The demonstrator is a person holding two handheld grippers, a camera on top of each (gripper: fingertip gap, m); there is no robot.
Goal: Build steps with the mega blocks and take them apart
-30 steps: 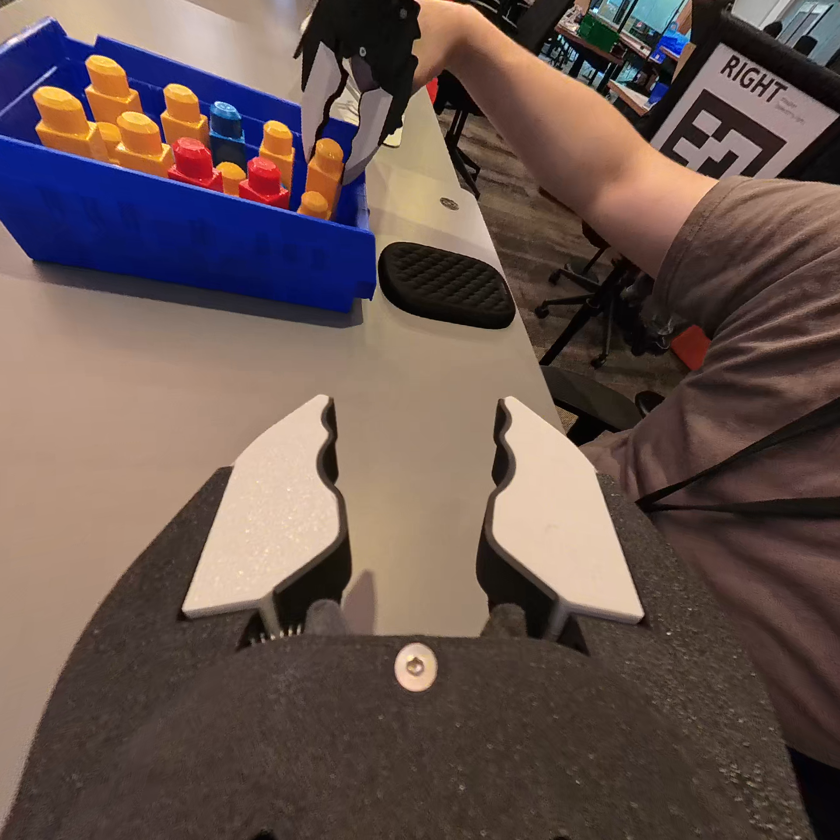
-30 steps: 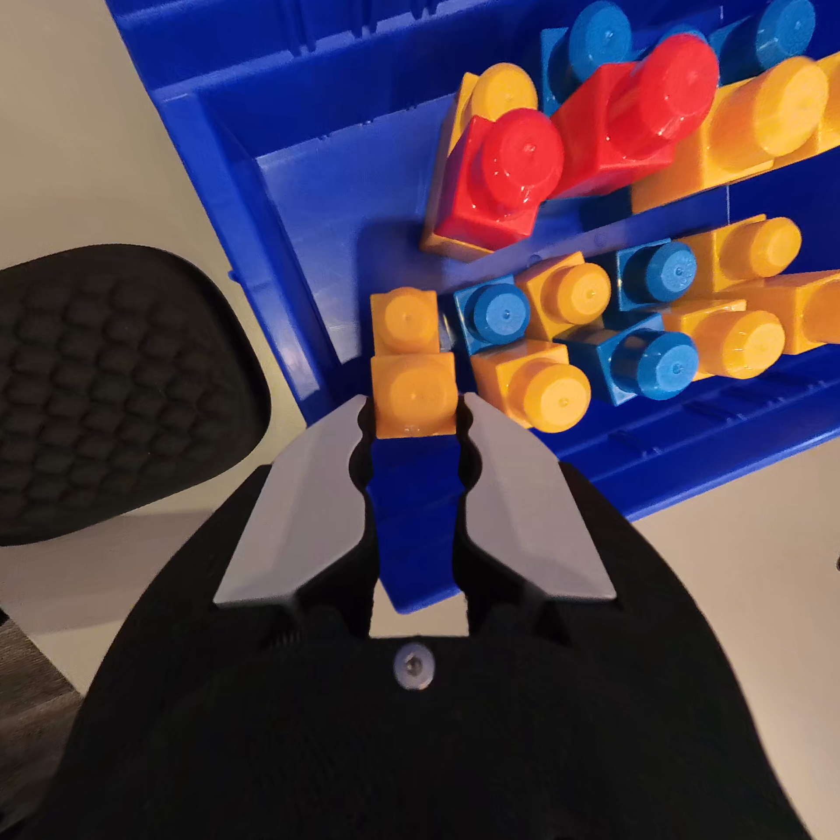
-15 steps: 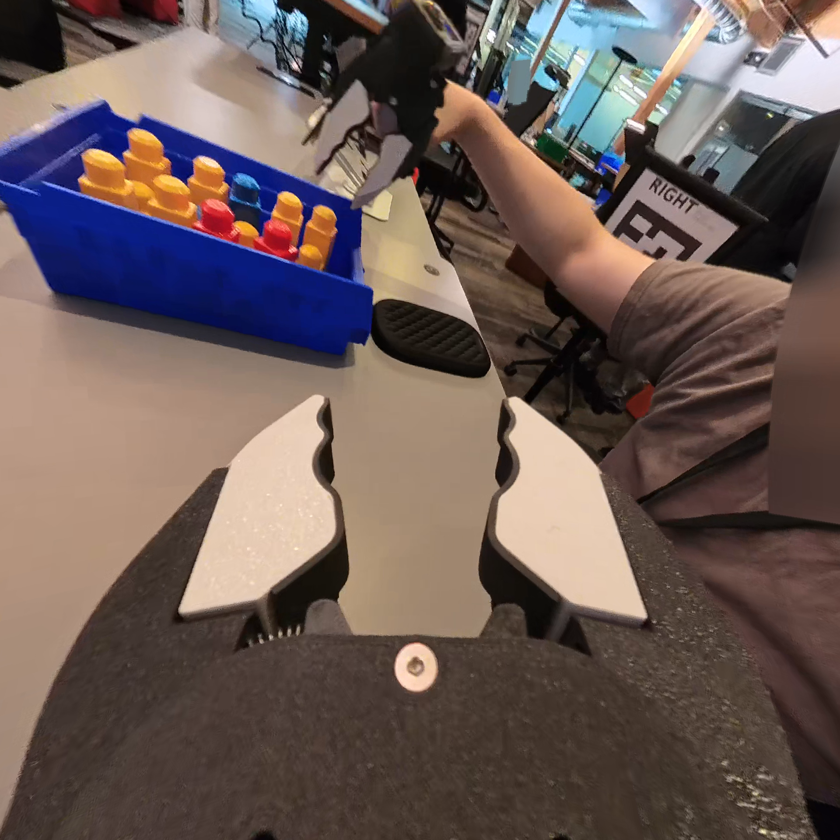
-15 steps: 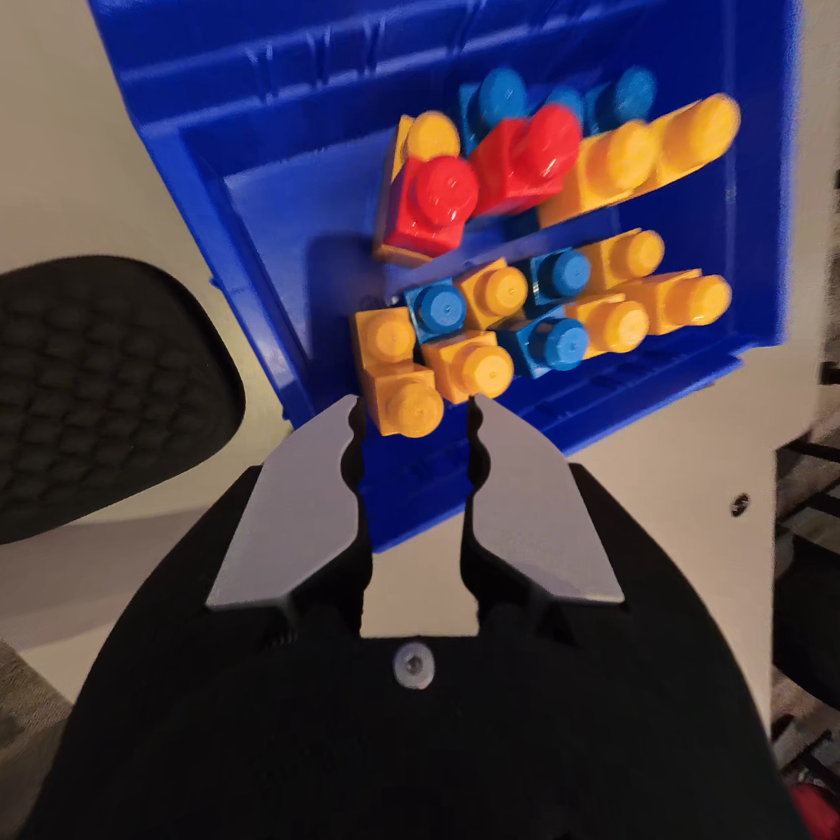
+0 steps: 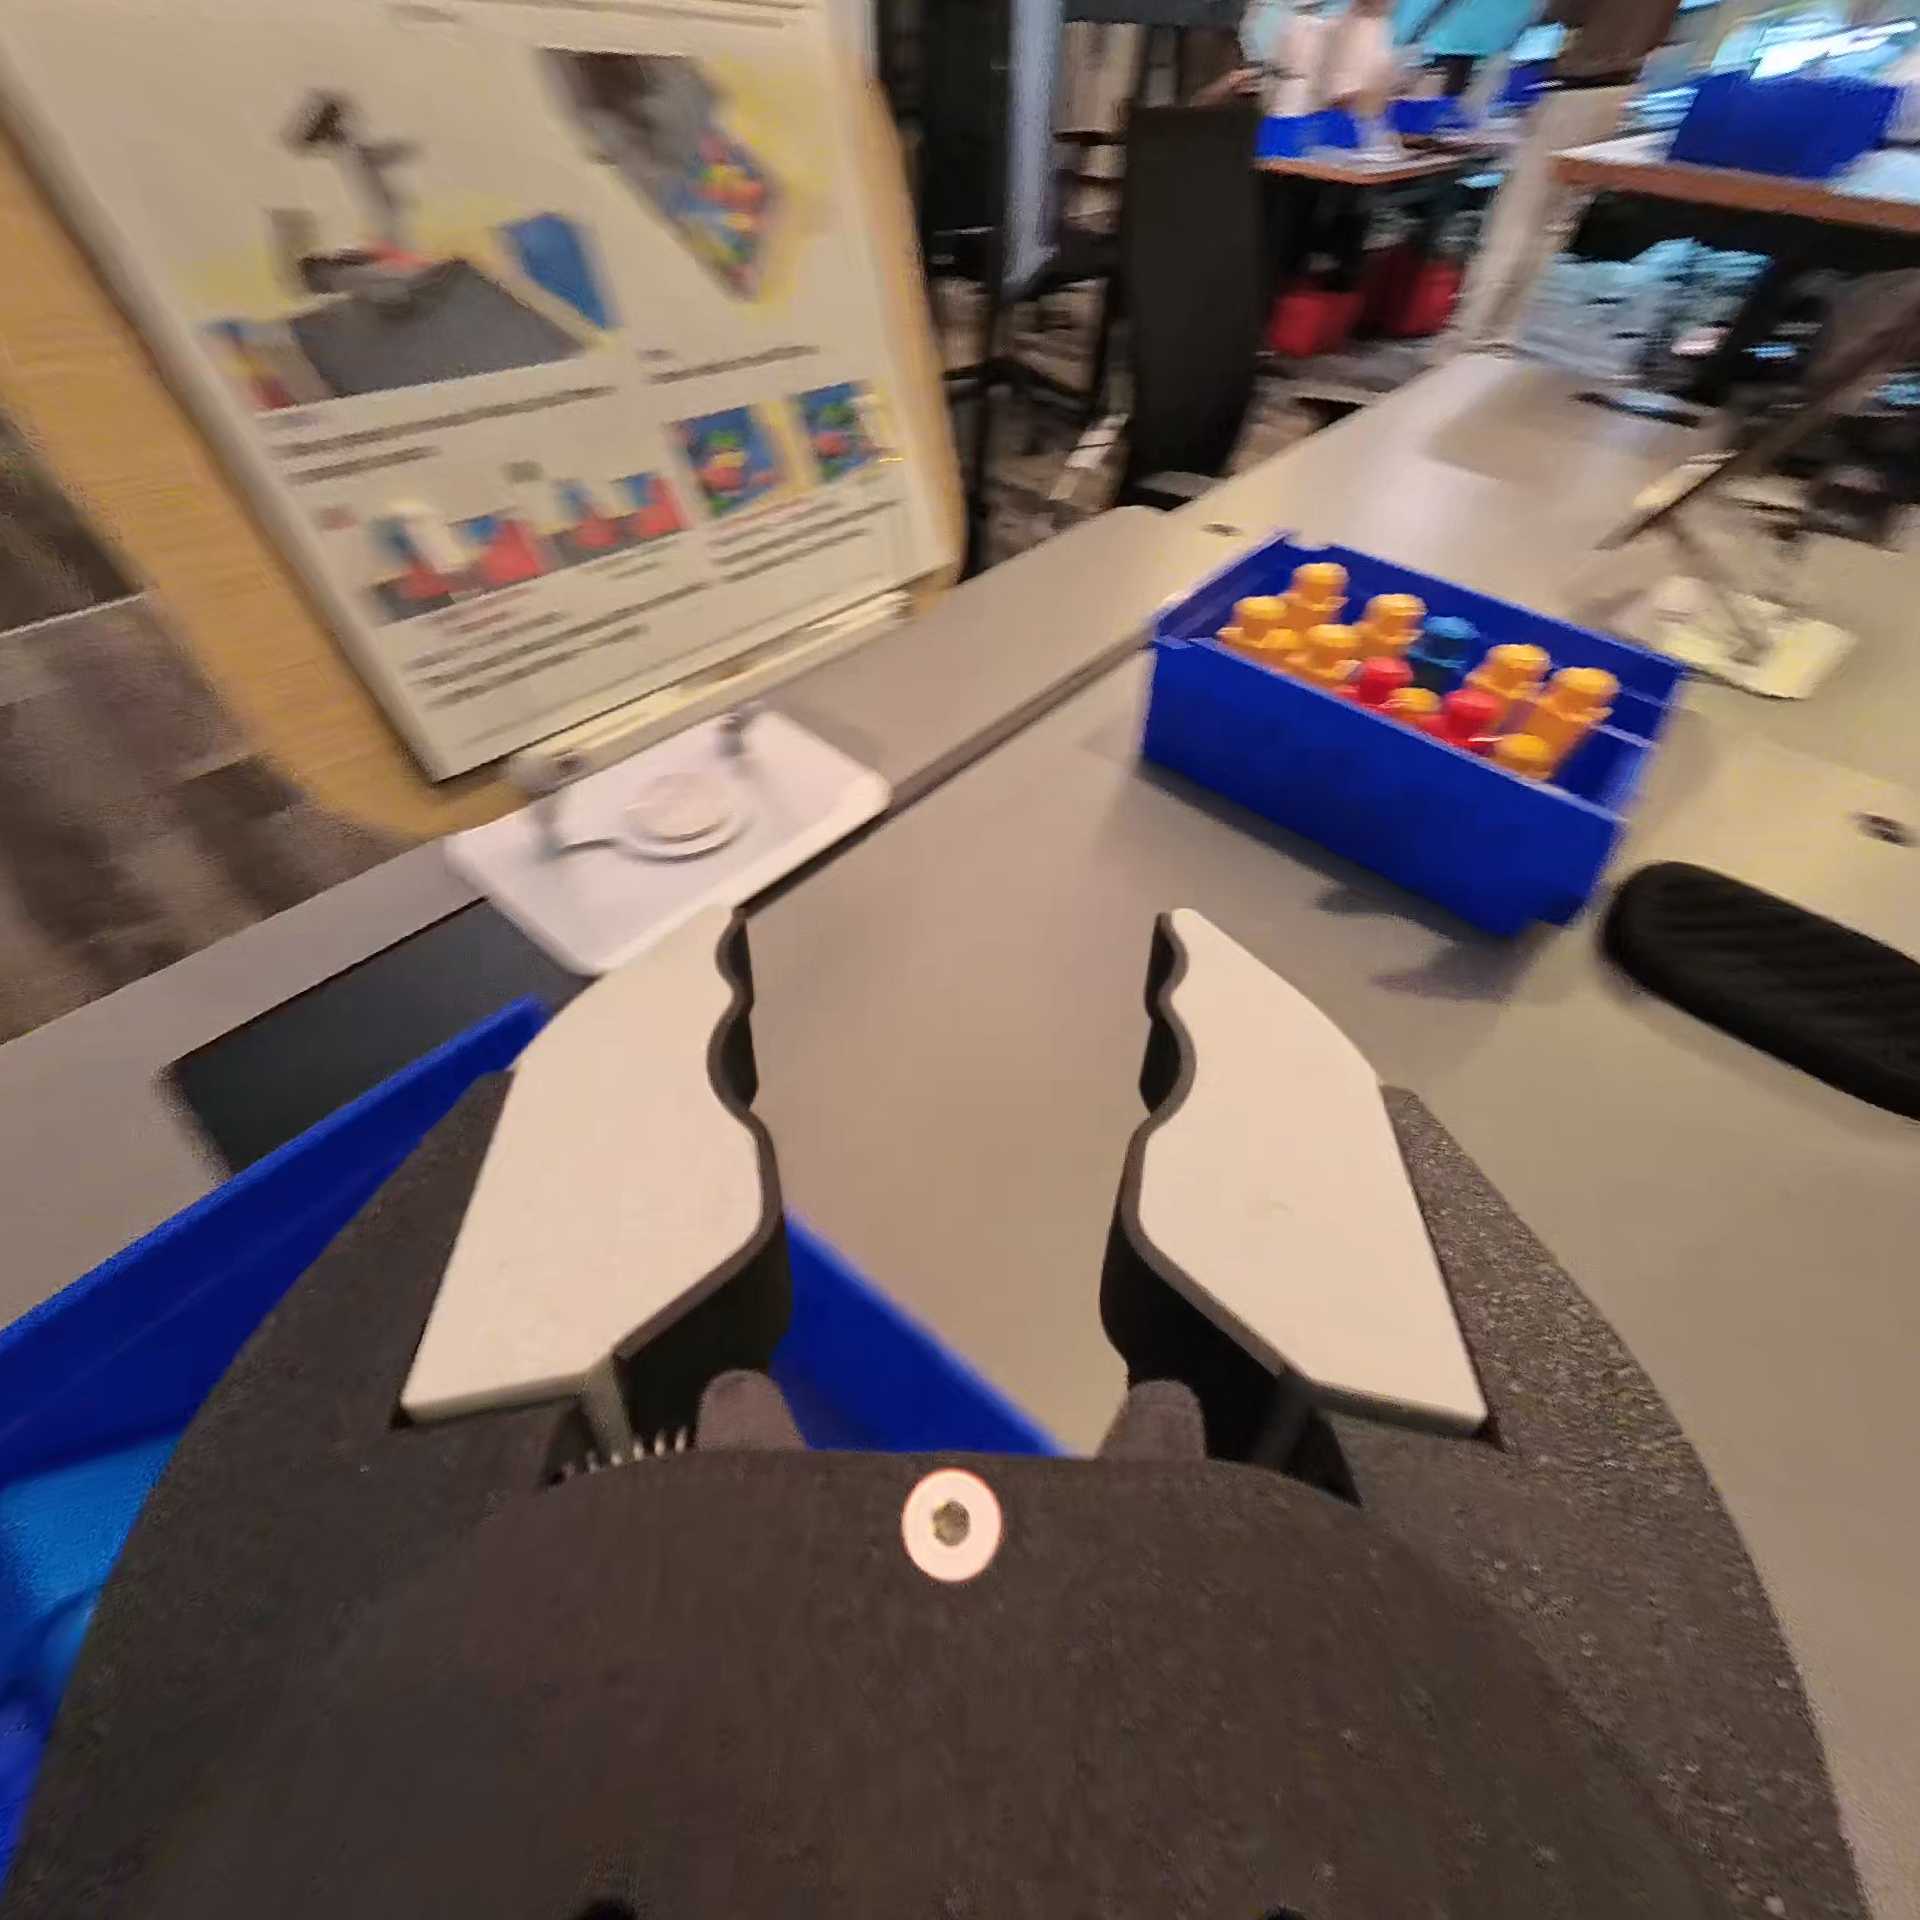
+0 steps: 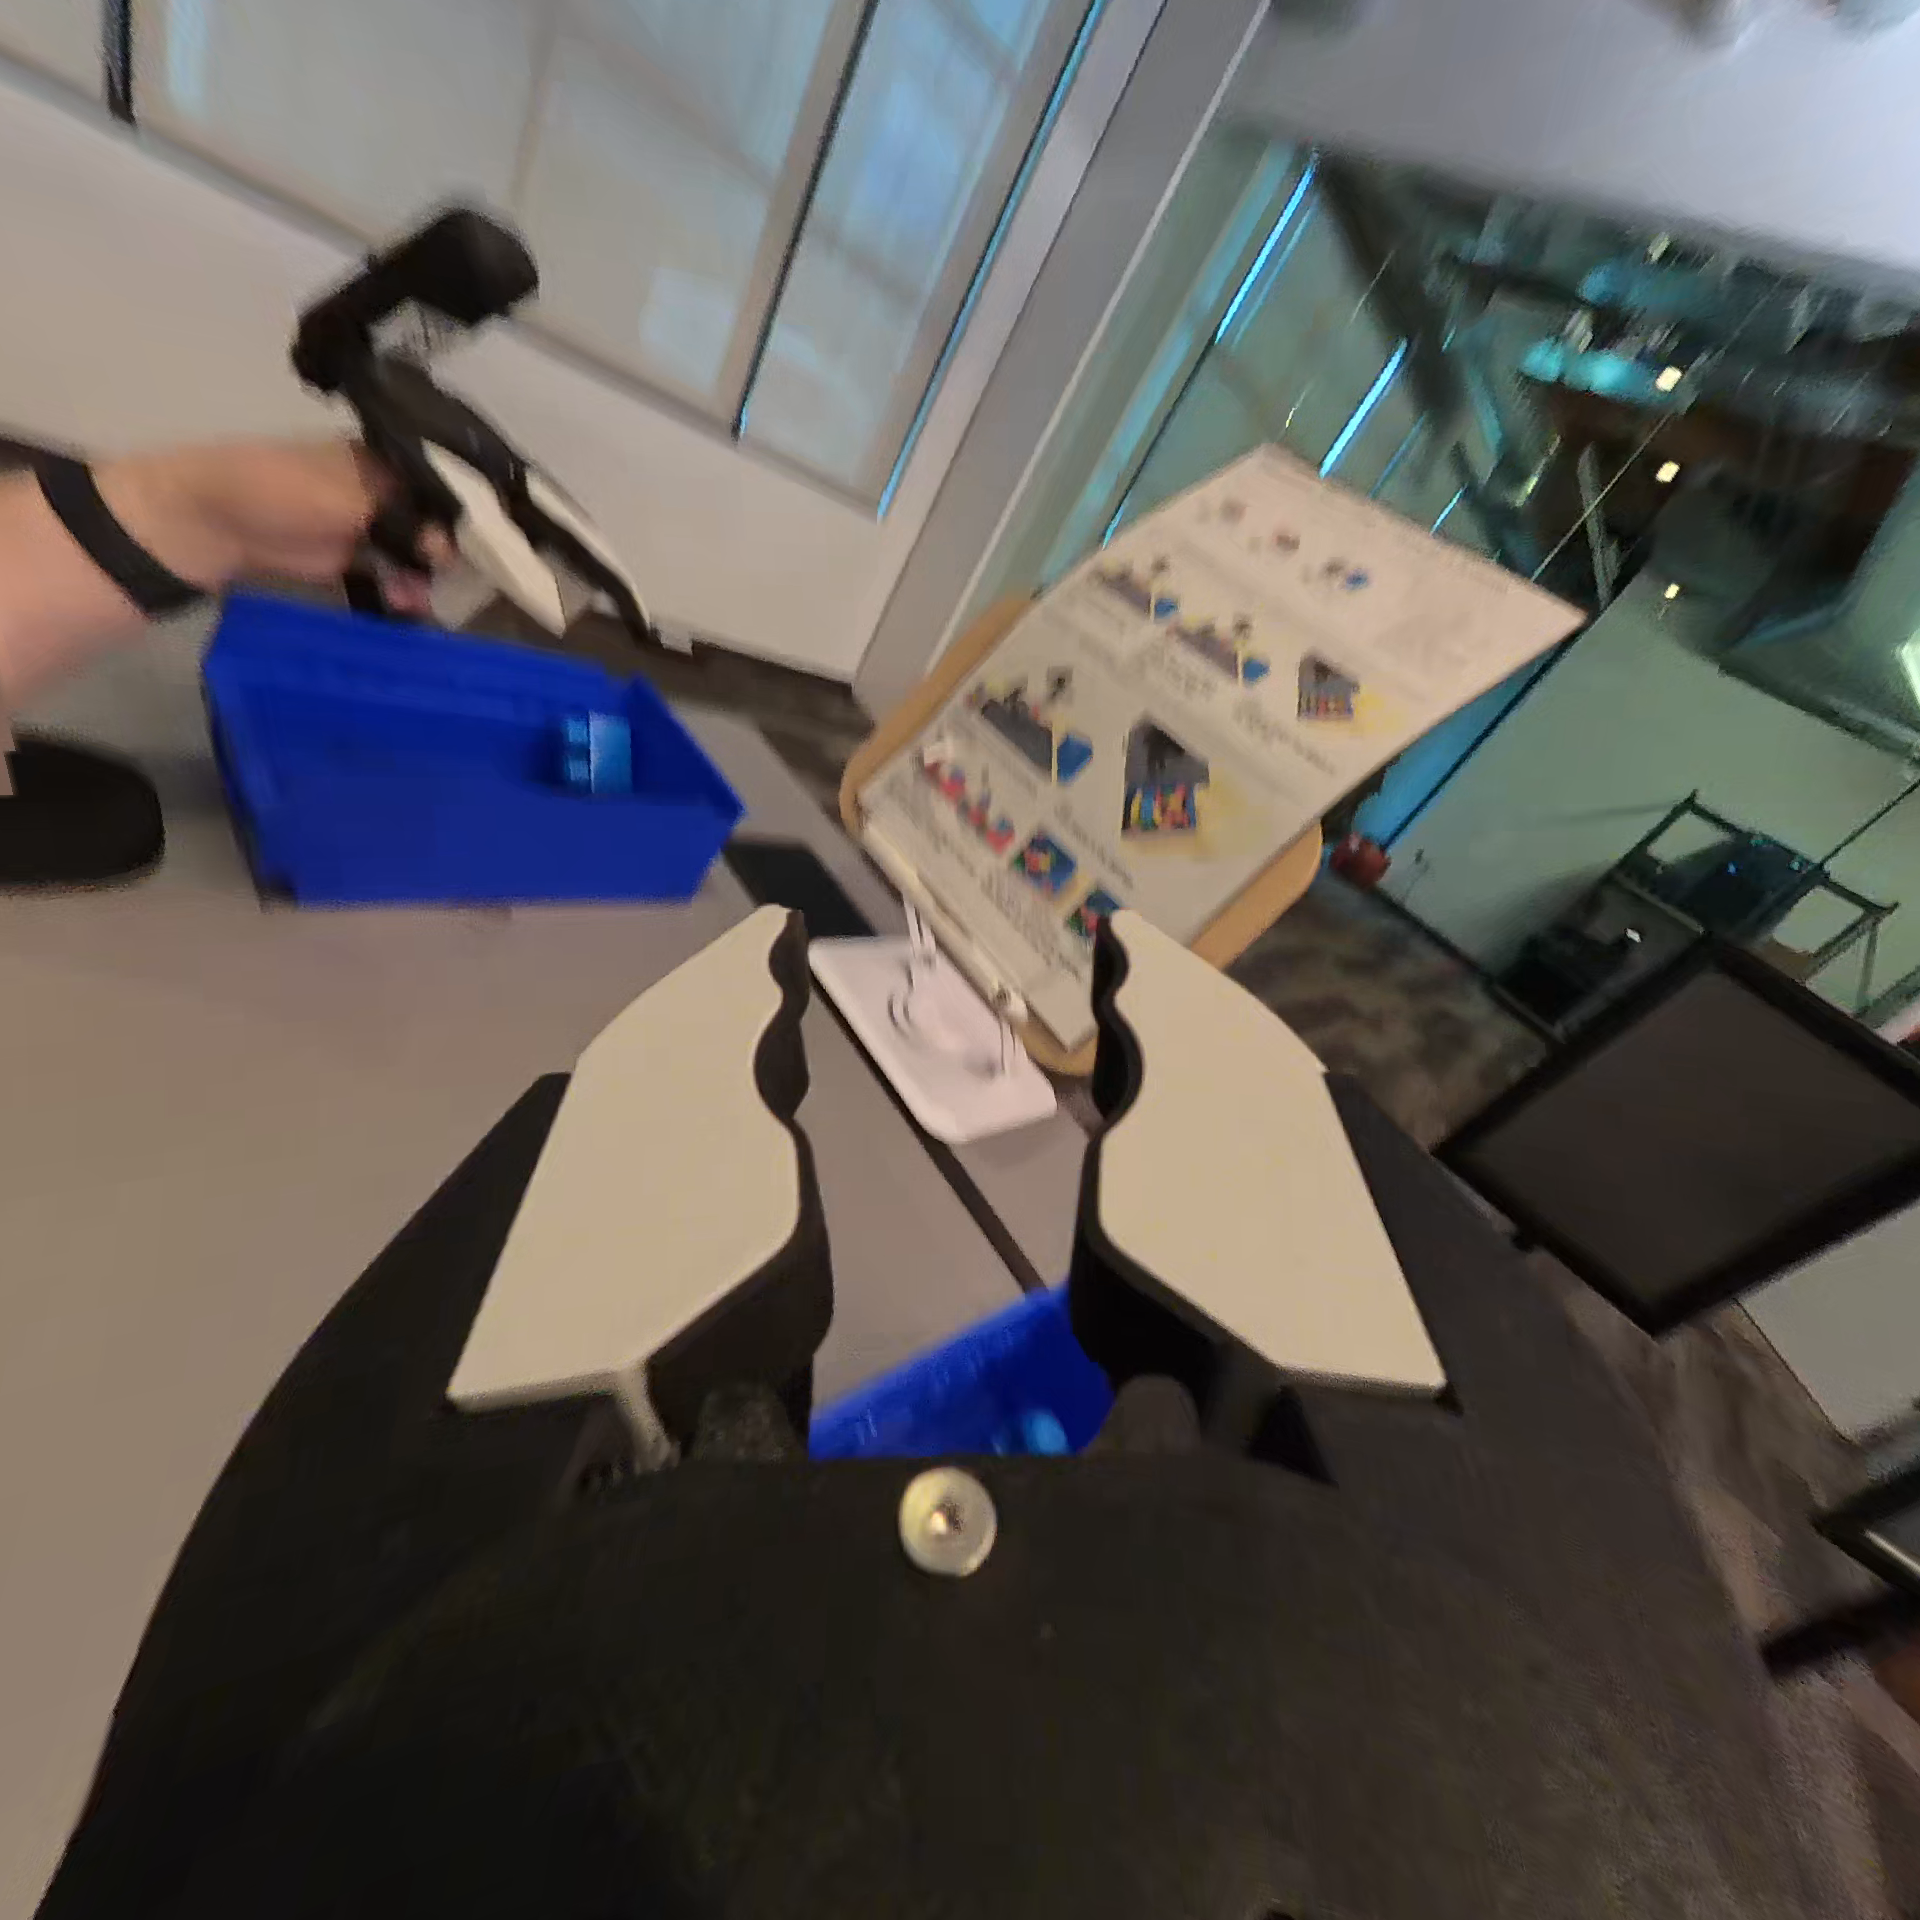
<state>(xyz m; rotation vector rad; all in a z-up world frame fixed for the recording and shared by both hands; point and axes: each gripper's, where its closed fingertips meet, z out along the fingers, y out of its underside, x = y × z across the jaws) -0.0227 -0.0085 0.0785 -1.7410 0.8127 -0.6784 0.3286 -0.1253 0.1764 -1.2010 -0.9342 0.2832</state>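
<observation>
My left gripper (image 5: 951,925) is open and empty, held over the grey table (image 5: 987,1091), with a blue bin (image 5: 208,1278) under its left side. A second blue bin (image 5: 1392,810) at the far right holds several orange blocks (image 5: 1320,623), red blocks (image 5: 1382,681) and a blue block (image 5: 1449,639). My right gripper (image 6: 951,925) is open and empty, raised above the table, with a blue bin's edge (image 6: 956,1371) below its fingers. In the right wrist view the left gripper (image 6: 551,582) hangs in a hand over the other bin (image 6: 436,810), which holds a blue block (image 6: 587,753).
A picture board (image 5: 540,343) on a white stand base (image 5: 675,831) stands at the table's far edge; it also shows in the right wrist view (image 6: 1195,727). A black pad (image 5: 1766,987) lies right of the block bin. A dark mat (image 5: 343,1039) lies by the near bin. One gripper's finger ends stand about 40 centimetres off the other's.
My right fingers stood at an orange block in the bin, then spread, left it there and rose away. My left gripper swung left to over the other bin, its fingers a little wider.
</observation>
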